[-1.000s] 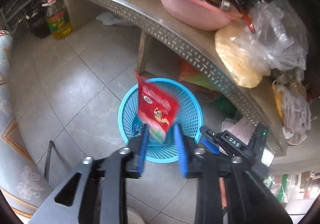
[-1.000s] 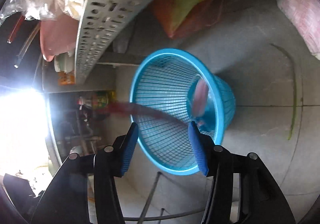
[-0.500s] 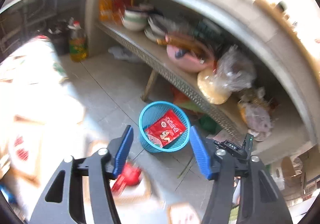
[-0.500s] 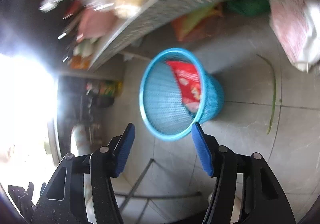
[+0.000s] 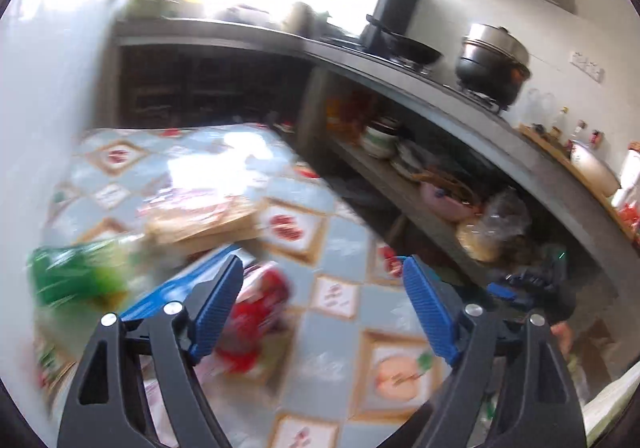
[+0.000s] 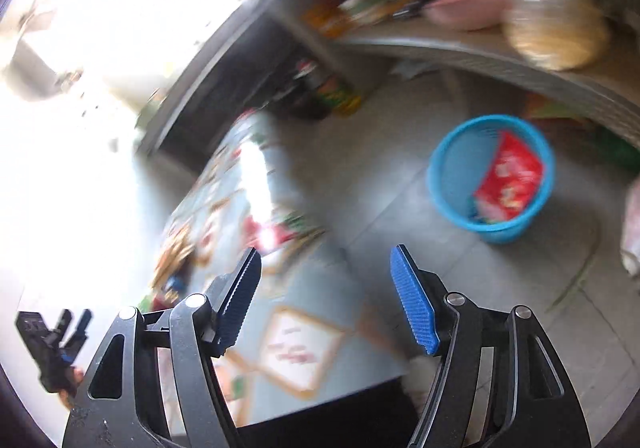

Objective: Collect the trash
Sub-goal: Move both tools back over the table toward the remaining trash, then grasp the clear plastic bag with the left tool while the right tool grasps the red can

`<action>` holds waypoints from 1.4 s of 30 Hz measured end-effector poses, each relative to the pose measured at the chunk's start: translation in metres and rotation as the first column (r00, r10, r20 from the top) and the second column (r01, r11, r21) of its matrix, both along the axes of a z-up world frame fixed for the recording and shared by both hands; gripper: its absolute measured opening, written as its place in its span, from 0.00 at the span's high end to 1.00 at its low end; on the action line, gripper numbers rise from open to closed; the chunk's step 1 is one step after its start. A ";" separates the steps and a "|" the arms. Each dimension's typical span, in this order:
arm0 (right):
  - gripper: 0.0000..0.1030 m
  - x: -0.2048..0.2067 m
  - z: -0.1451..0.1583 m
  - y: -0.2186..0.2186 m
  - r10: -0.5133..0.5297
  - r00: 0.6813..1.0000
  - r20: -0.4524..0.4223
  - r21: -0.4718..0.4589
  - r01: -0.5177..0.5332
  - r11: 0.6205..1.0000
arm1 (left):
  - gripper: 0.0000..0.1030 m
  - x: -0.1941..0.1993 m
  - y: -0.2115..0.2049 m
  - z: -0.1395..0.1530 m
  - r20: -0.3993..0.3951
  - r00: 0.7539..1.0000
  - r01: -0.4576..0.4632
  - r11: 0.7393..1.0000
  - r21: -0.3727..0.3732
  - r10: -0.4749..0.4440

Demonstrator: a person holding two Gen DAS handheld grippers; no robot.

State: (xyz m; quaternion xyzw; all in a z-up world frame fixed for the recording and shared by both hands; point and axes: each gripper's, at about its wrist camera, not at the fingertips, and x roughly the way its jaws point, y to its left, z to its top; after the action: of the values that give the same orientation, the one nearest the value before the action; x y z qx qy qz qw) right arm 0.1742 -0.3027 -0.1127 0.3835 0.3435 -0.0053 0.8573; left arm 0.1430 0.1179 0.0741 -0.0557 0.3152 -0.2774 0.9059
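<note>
Both tongs are empty, their jaws spreading apart with nothing between the pads. The left tongs [image 5: 322, 308] hang over the table [image 5: 344, 240] with its patterned cloth; a blurred red wrapper [image 5: 256, 312] lies on it just beside the left pad, next to a green packet [image 5: 76, 276] and a blue box [image 5: 180, 284]. The right tongs [image 6: 324, 296] point past the table edge toward the floor, where the blue basket [image 6: 448, 183] stands well apart, up to the right, with a red snack bag [image 6: 510, 177] inside.
</note>
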 end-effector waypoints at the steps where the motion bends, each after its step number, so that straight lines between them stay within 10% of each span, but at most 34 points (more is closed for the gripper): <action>1: 0.37 0.006 0.003 0.010 0.030 1.000 0.005 0.002 -0.030 1.000 | 0.21 -0.007 0.010 -0.005 0.001 1.000 -0.030 0.999 0.018 0.030; 16: 0.28 0.085 0.021 0.188 0.467 0.880 -0.085 -0.048 -0.472 0.880 | 0.18 -0.008 0.062 -0.101 -0.091 0.972 -0.200 0.965 0.170 0.217; 23: 0.19 0.119 0.034 0.246 0.575 0.811 -0.106 -0.124 -0.585 0.802 | 0.16 0.019 0.071 -0.117 -0.179 0.963 -0.190 0.978 0.086 0.202; 31: 0.17 0.167 0.045 0.302 0.625 0.763 -0.167 -0.289 -0.644 0.708 | 0.16 0.020 0.063 -0.133 -0.217 0.952 -0.179 0.966 0.187 0.218; 36: 0.17 0.190 0.043 0.317 0.636 0.747 -0.196 -0.322 -0.661 0.678 | 0.35 0.013 0.055 -0.142 -0.232 0.949 -0.160 0.960 0.229 0.214; 42: 0.52 0.229 0.017 0.316 0.565 0.776 -0.280 -0.266 -0.629 0.731 | 0.54 0.009 0.054 -0.145 -0.262 0.941 -0.166 0.967 0.196 0.214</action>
State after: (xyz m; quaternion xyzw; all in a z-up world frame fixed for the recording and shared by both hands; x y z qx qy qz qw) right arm 0.4028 0.0134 -0.0960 0.0935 0.5181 0.1766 0.8316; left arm 0.1521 0.1715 -0.0712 -0.0468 0.4563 -0.1496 0.8759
